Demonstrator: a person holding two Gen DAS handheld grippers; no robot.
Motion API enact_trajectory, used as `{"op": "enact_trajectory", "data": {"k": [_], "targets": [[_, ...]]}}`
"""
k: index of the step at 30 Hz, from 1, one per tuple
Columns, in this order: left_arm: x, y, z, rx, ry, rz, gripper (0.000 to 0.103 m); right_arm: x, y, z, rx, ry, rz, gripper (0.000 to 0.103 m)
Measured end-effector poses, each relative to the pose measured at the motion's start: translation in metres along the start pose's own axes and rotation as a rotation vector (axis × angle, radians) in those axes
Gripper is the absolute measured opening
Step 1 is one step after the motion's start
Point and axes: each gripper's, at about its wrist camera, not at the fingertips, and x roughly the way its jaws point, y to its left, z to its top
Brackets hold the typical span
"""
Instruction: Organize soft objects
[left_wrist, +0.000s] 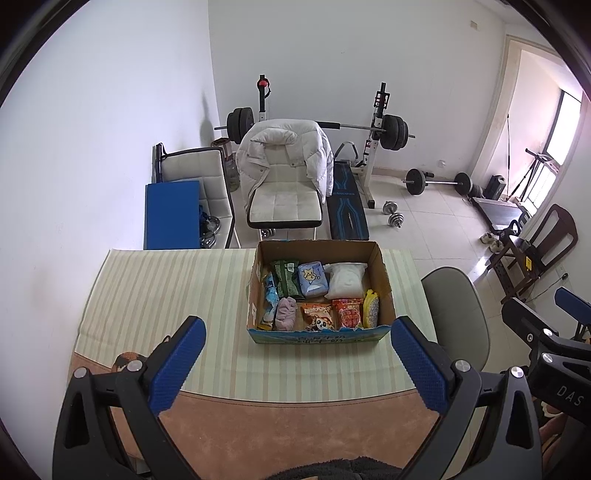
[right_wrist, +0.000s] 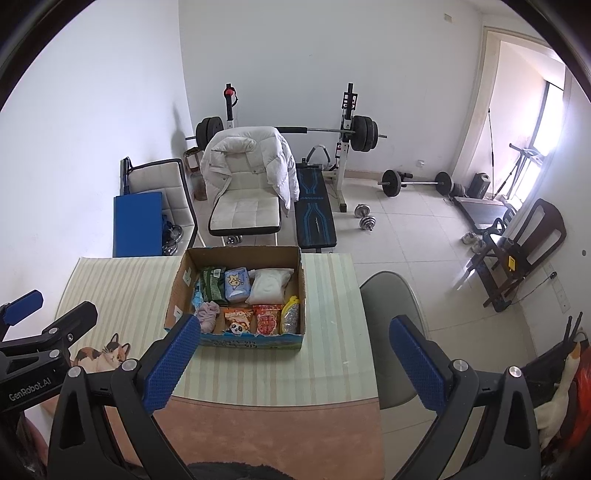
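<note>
Soft objects in cardboard box (left_wrist: 380, 273) | both grippers' jaws spread, empty | labels: "GenRobot.AI", "DAS"

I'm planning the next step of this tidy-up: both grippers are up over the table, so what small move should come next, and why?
Probably bring the left gripper forward and down toward the cardboard box. Both it and the right gripper are open and empty, held back from the box, where the pink cloth lies loose among neatly packed packets.
</note>
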Motion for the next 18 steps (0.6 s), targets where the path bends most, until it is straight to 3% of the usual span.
{"op": "enact_trajectory", "data": {"k": [18], "targets": [[0.0009, -0.0058, 0.0034, 0.009, 0.003, -0.012, 0.103, 0.0026, -0.0018, -0.0041, 0.003, 0.002, -0.006, 0.103]]}}
